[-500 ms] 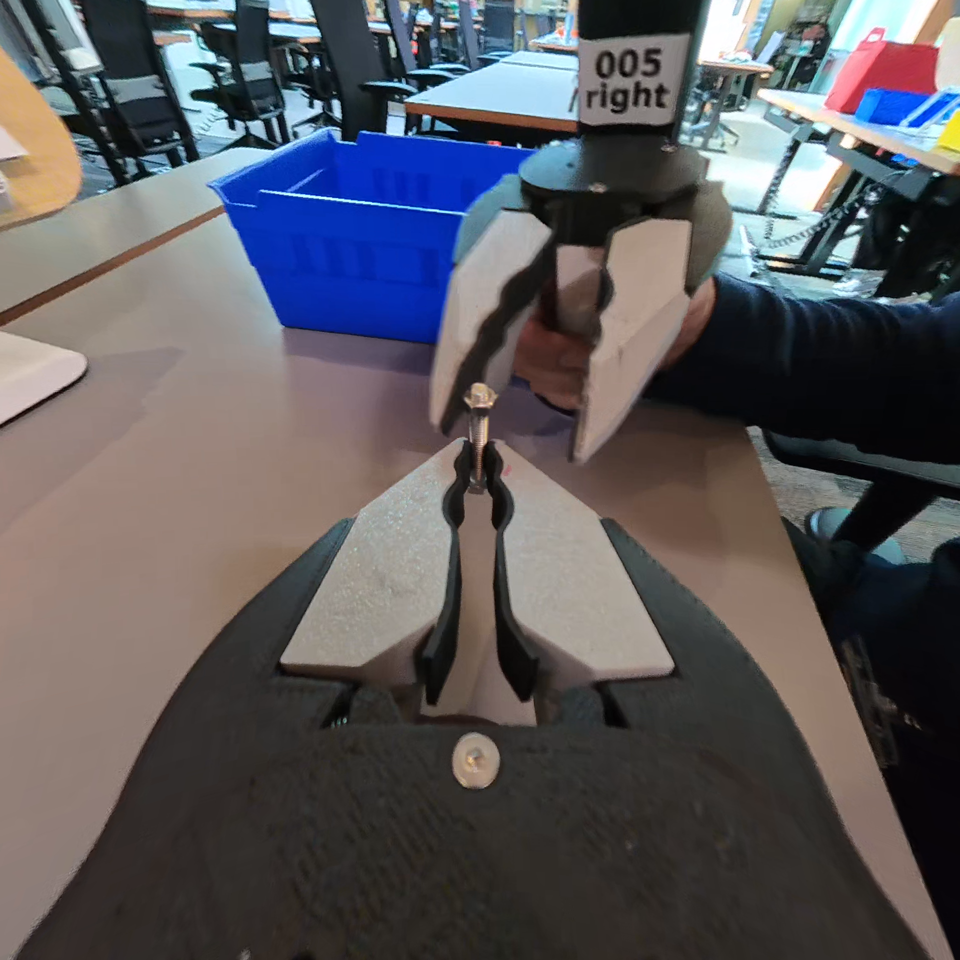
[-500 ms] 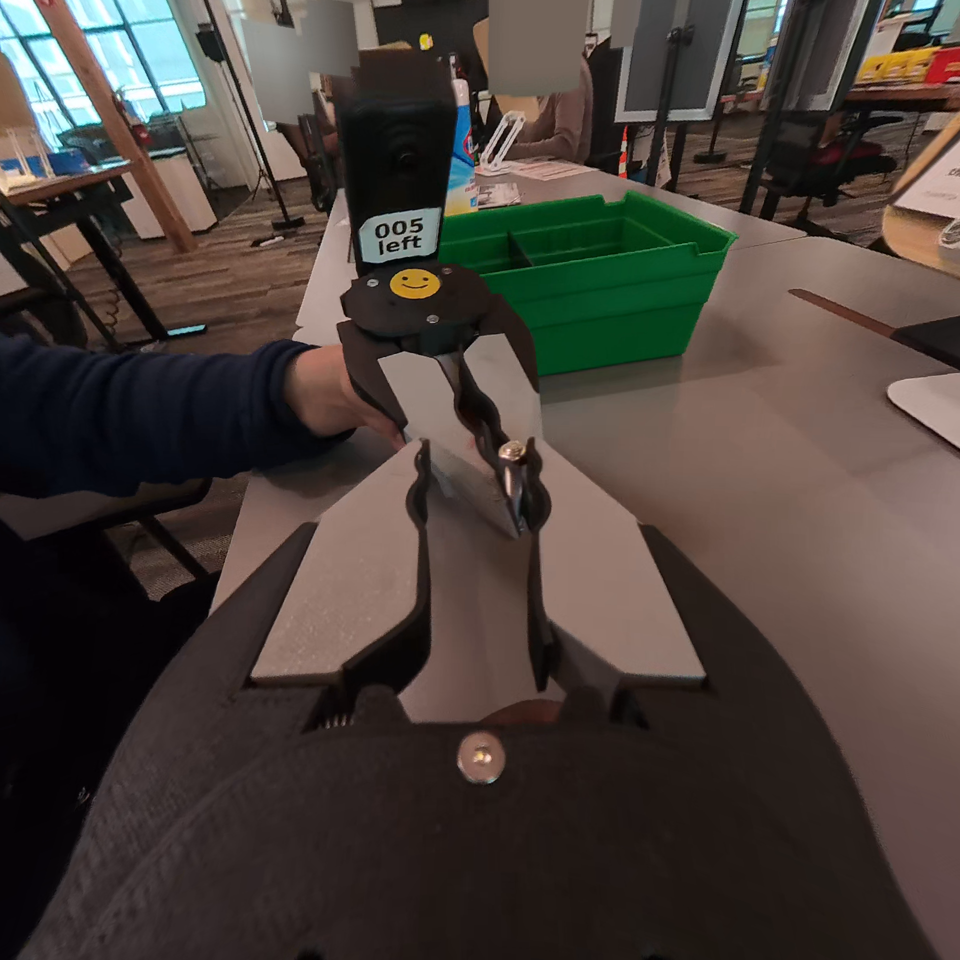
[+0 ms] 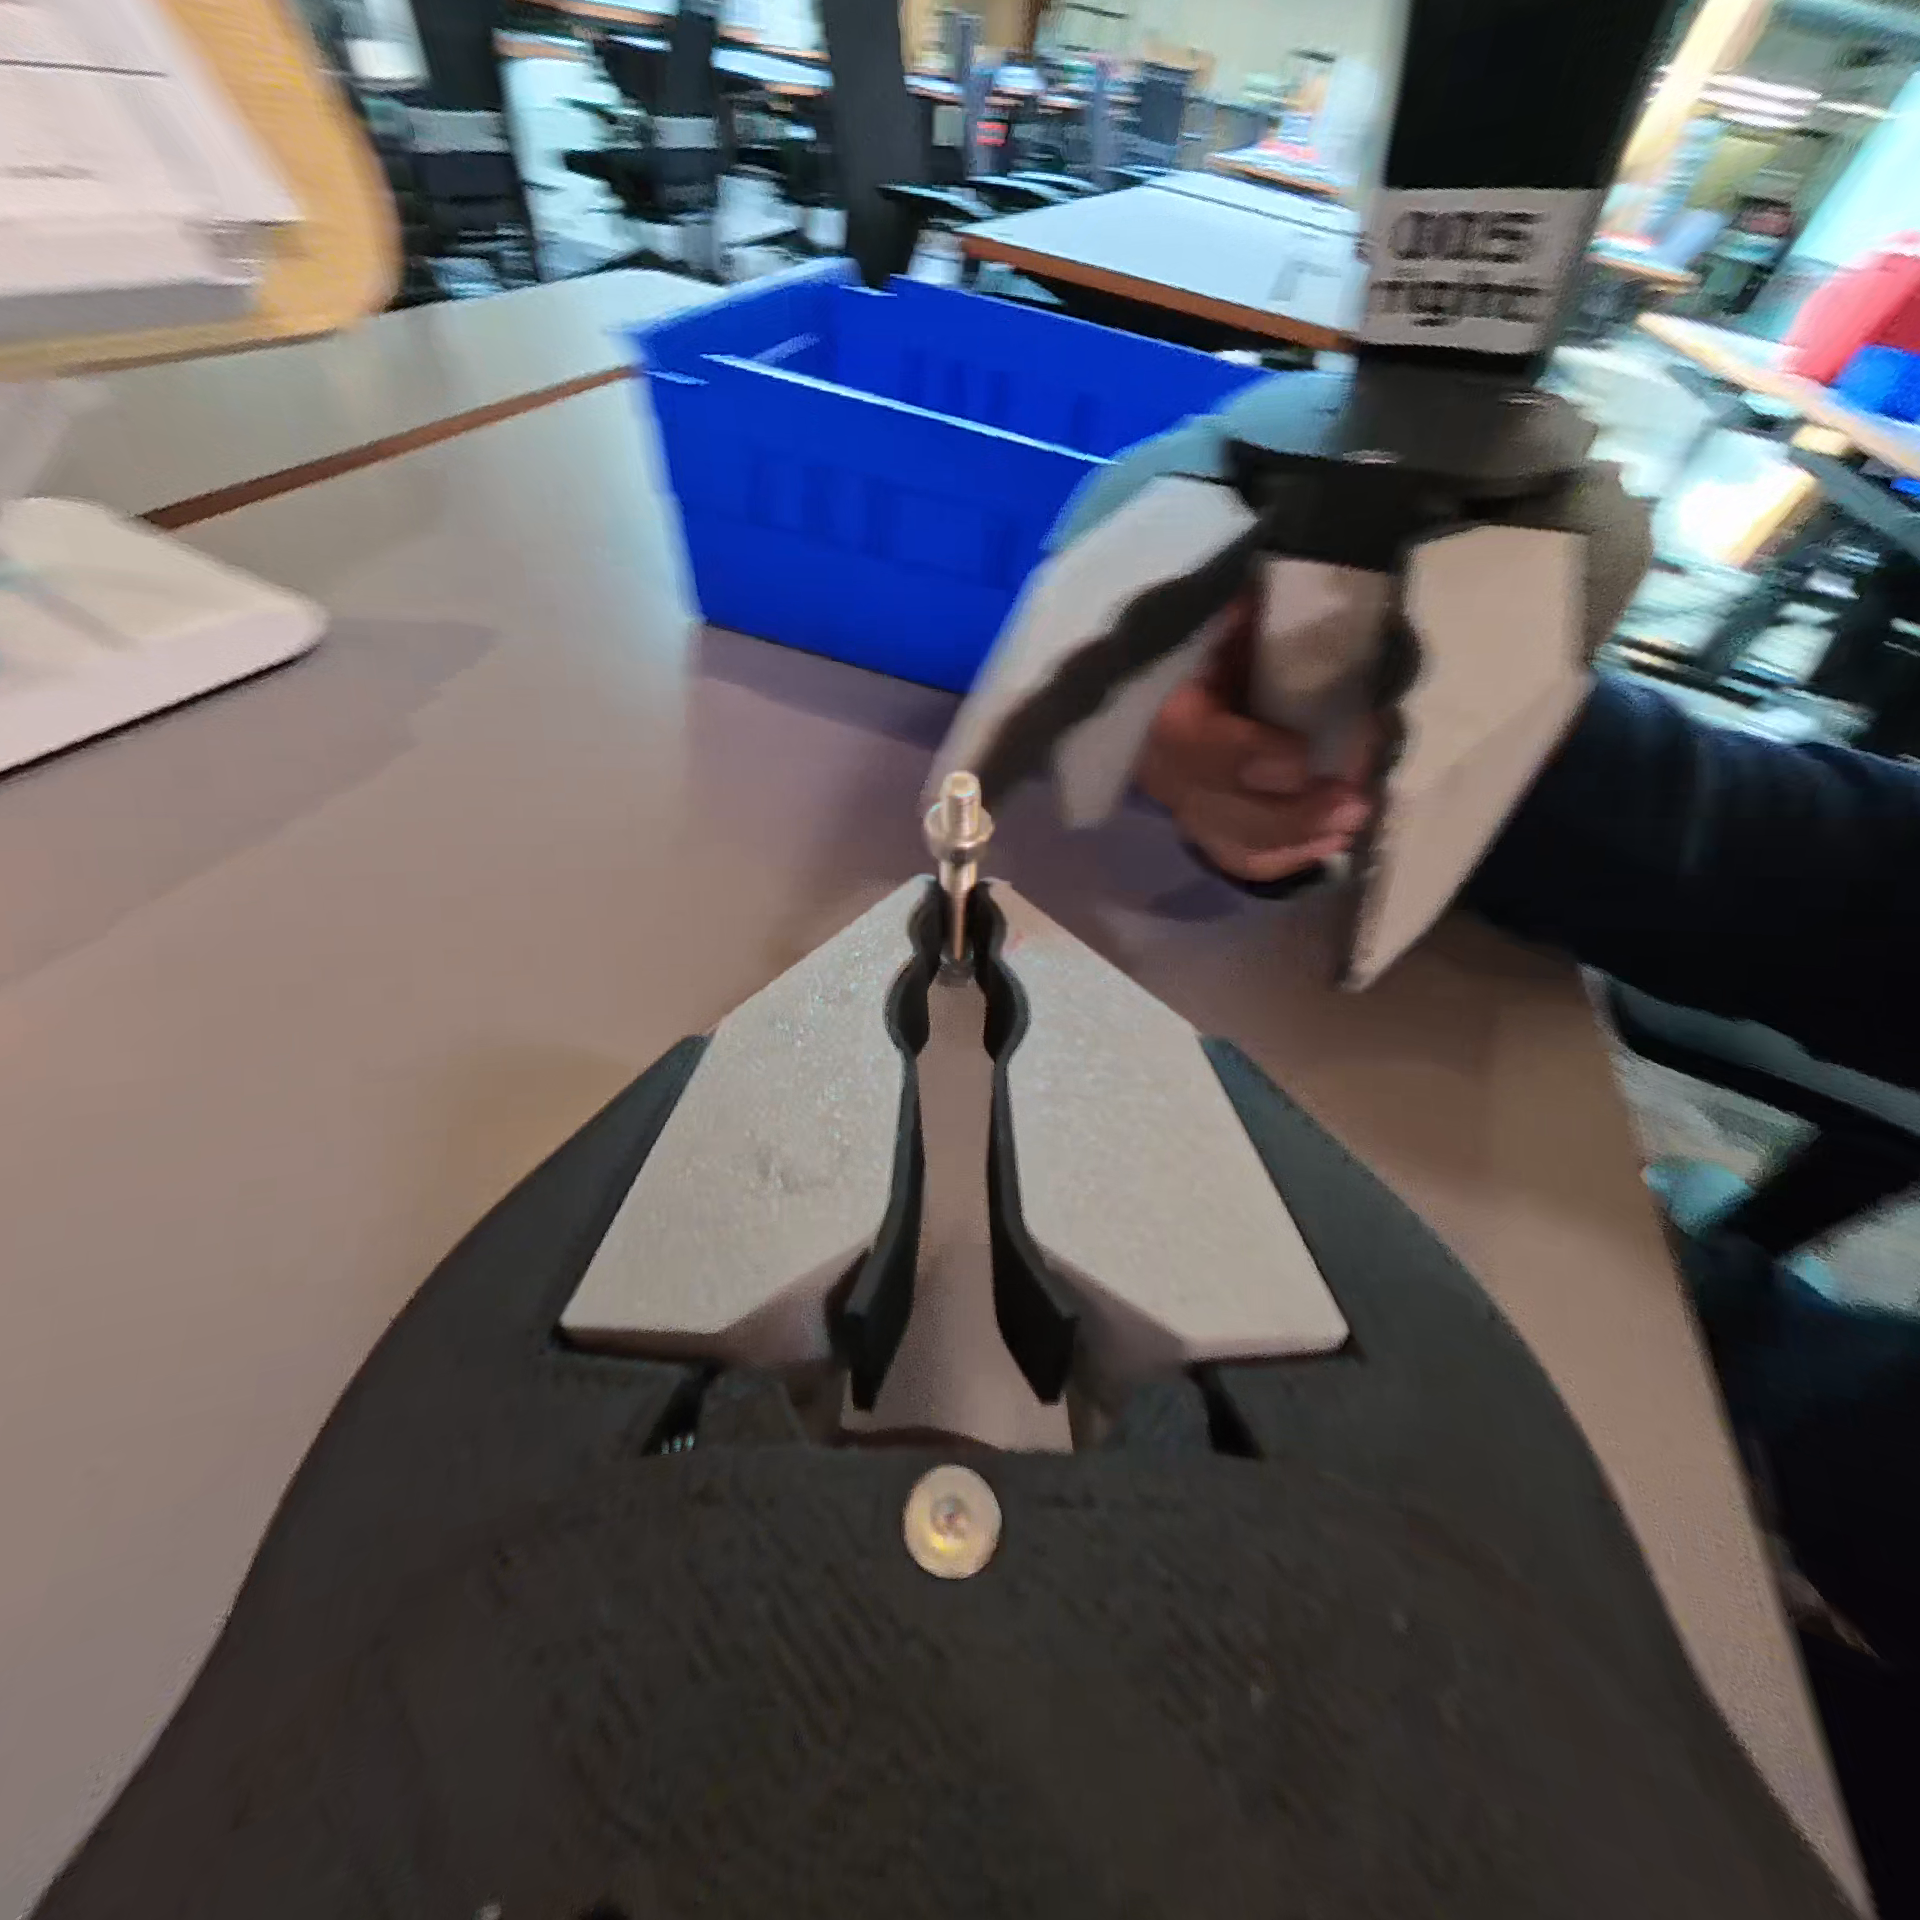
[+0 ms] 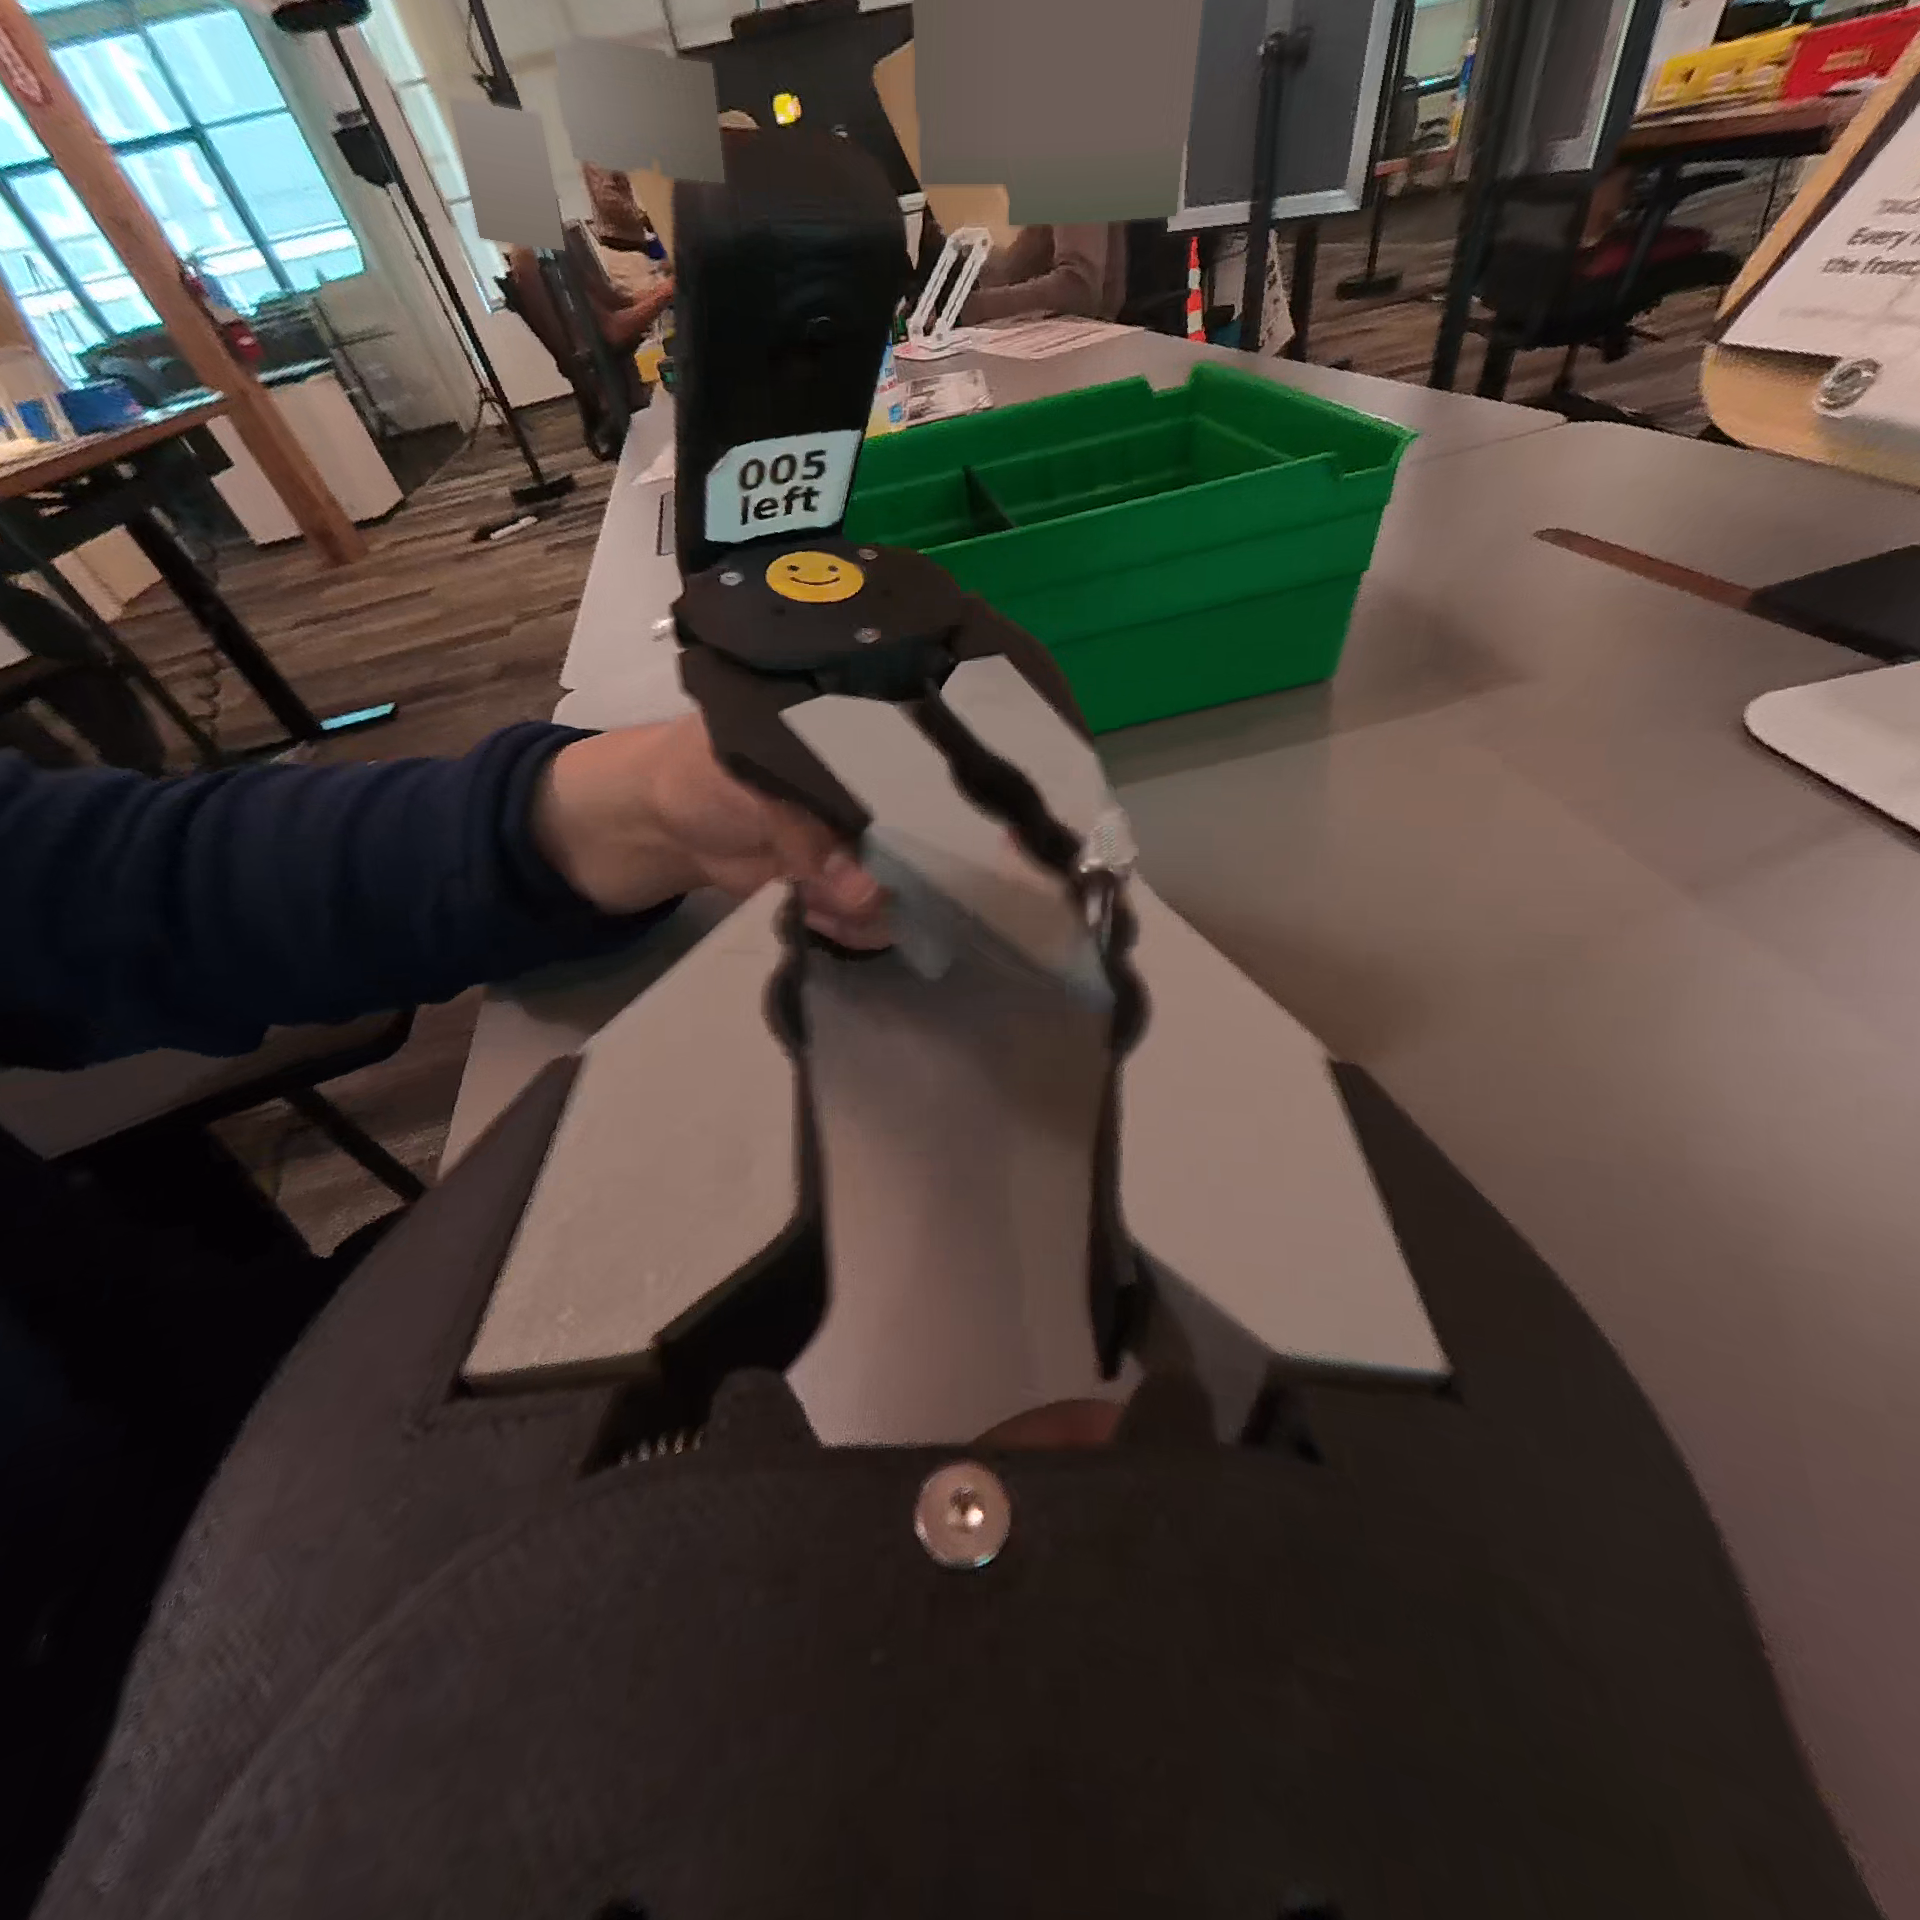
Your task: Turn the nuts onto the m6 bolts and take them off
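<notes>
we pinched the bolt (image 3: 954, 883) upright in our left gripper (image 3: 958, 914), our right gripper (image 4: 956, 971) spread, its labelled body fronting the upper-centre blue bin (image 3: 883, 499).

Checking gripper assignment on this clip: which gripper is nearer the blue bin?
Right. The right gripper hangs open just in front of the blue bin; the left gripper, shut on the bolt, sits farther back.

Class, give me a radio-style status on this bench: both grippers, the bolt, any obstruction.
Left gripper shut on bolt, nut threaded near its tip. Right gripper open, one finger beside the nut. Blue bin behind, nothing blocking.
</notes>
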The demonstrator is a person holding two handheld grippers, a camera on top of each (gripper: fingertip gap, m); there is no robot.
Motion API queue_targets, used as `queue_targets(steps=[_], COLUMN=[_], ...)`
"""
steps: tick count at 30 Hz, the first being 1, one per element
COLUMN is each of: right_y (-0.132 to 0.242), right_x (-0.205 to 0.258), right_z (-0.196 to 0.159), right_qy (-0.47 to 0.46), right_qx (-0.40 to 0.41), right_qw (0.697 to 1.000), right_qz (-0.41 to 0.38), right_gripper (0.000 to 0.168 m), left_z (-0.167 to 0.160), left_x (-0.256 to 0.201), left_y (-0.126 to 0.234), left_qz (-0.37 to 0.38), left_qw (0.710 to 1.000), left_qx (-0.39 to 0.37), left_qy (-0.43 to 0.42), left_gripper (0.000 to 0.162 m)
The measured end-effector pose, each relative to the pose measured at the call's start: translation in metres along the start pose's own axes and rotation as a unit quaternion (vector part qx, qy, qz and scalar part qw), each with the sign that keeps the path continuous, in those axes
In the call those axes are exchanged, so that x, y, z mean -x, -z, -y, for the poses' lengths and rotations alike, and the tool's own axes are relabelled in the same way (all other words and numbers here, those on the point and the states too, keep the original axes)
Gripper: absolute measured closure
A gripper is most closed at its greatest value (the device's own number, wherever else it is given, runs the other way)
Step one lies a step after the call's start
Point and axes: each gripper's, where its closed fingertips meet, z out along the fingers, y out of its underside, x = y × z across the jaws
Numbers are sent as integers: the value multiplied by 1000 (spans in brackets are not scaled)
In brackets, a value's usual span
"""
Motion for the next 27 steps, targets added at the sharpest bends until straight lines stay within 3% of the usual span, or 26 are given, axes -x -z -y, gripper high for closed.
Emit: queue_targets(steps=[1, 2, 5, 11, 14, 15, 17, 20, 23, 25, 27], right_y=[7, 14, 25, 1, -1, 4, 14, 18, 6, -2, -6], right_x=[10, 13, -6, -21, -11, -5, -8, -26, -32, -30, -29], right_z=[4, 13, 26, 2, -4, 1, 15, 18, 5, -5, -9], right_qy=[8, 2, -14, -48, -33, -22, -20, -33, -50, -39, -16], right_qx=[-12, -41, -83, -17, 3, -9, -53, -63, -28, 0, 16], right_qw=[999, 998, 996, 998, 999, 1000, 998, 996, 997, 998, 997], right_qz=[32, 44, 0, -26, -7, 8, -4, -46, -58, -58, -68], right_gripper=[160, 165, 143, 124, 128, 153, 156, 138, 140, 144, 166], left_z=[0, 0, -4, -6, -7, -7, -7, -10, -9, -8, -9], left_x=[20, 33, 30, -8, 5, 19, 35, 24, 1, -10, -13], left_y=[5, 12, 16, -3, -2, 2, 12, 10, -2, -7, -10], left_qz=[49, 78, 51, -21, 13, 45, 72, 40, 0, -16, -14], left_qw=[999, 997, 998, 1000, 1000, 999, 996, 999, 1000, 1000, 999], left_qx=[-4, -8, -3, 16, 18, 14, 5, 13, 20, 21, 25], left_qy=[14, 21, 33, 3, 11, 25, 44, 31, 11, -7, -18], left_gripper=[159, 159, 159, 159, 159, 159, 159, 159, 159, 159, 159])
